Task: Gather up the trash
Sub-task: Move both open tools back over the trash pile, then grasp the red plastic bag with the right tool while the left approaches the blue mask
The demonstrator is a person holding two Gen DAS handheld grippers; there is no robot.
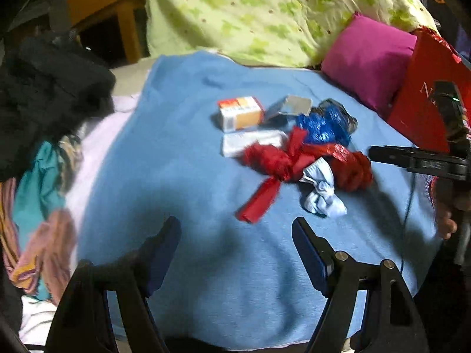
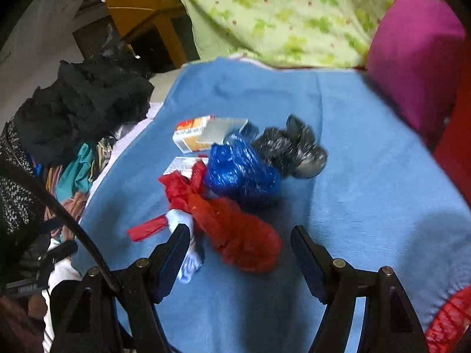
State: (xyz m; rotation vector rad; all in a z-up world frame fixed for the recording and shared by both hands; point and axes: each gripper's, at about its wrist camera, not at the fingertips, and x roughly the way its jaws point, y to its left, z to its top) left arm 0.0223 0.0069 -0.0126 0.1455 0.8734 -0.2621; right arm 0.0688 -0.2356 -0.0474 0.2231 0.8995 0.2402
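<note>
A heap of trash lies on the blue blanket (image 1: 176, 161): an orange-and-white carton (image 1: 240, 113), a small grey box (image 1: 291, 106), a flat white packet (image 1: 253, 142), crumpled blue foil (image 1: 322, 126), a red wrapper (image 1: 294, 158) and a pale blue wad (image 1: 322, 191). My left gripper (image 1: 235, 235) is open and empty, short of the heap. One finger (image 1: 394, 156) of my right gripper reaches in from the right. In the right wrist view my right gripper (image 2: 240, 235) stands open just over the red wrapper (image 2: 235, 232), pads not pressing it. Behind it lie the blue foil (image 2: 241, 170) and dark grey plastic (image 2: 294, 150).
A red paper bag (image 1: 426, 103) and a magenta pillow (image 1: 368, 58) stand at the right. A green quilt (image 1: 250, 8) lies behind. Black clothing (image 2: 79, 108) and coloured garments (image 1: 38, 206) pile up on the left. Red mesh (image 2: 450, 317) shows at the lower right.
</note>
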